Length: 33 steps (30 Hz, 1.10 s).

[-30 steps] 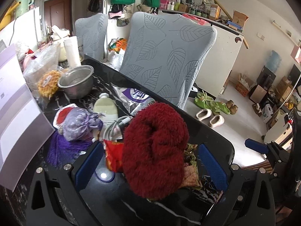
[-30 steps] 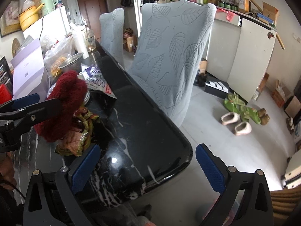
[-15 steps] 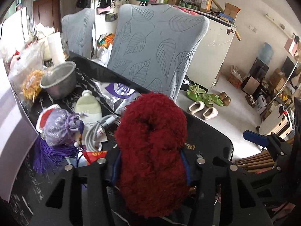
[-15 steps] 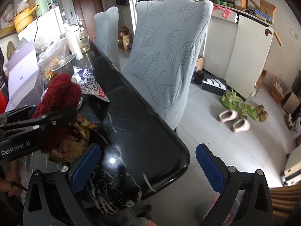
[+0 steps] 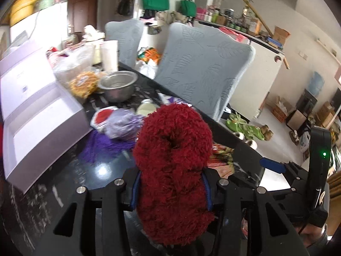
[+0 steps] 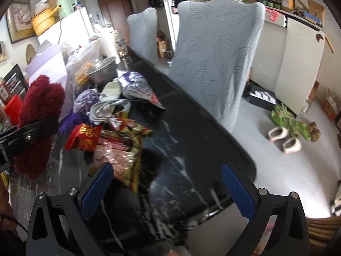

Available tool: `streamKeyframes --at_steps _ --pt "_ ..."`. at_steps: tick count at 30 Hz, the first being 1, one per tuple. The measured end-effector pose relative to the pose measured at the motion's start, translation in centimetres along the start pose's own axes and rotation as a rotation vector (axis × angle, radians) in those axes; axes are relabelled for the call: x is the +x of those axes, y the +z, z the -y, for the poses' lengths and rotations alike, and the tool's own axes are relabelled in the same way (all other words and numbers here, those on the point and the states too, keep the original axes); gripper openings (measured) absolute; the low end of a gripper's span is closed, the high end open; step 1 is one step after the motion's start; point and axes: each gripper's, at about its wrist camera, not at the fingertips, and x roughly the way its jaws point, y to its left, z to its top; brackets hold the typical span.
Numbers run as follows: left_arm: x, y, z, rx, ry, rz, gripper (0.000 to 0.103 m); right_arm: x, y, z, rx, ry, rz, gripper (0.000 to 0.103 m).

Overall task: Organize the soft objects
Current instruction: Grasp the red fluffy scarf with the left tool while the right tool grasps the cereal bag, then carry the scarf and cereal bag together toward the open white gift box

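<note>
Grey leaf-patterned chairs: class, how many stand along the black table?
2. The nearer chair stands beside the table's long edge; the farther chair stands behind it along that edge. Others may be hidden out of frame.

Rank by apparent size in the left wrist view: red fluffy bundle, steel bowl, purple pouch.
1. red fluffy bundle, though it sits nearest the camera, which inflates it.
2. steel bowl and purple pouch look alike; unranked.
</note>
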Motion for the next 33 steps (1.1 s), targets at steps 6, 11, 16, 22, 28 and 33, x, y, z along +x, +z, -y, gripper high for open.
streamKeyframes --at_steps 6,11,16,22,28,33 --pt "-1.2 -1.9 -3.0 -0.088 0.082 -0.016 0.044 1.4 0.2 -2.7 -0.061 0.044 -0.009 0.103" --pt "-2.0 -2.8 -4.4 -0.136 0.131 -0.01 0.044 2.7 0.5 -4.1 -0.096 0.057 -0.024 0.103" --pt "-2.6 -3.2 -5.1 -0.163 0.148 -0.004 0.044 3.8 0.7 -5.0 -0.129 0.047 -0.04 0.103" --pt "-2.8 -3.6 -5.4 -0.185 0.145 -0.015 0.044 4.5 0.4 -5.7 -0.166 0.011 -0.032 0.097" --pt "-3.2 -3.8 -5.1 -0.171 0.134 -0.005 0.044 4.0 0.4 -5.8 -0.174 -0.016 -0.016 0.063" --pt "-3.6 -4.1 -5.0 -0.17 0.126 -0.004 0.044 3.2 -0.3 -5.5 -0.163 -0.008 -0.018 0.059"
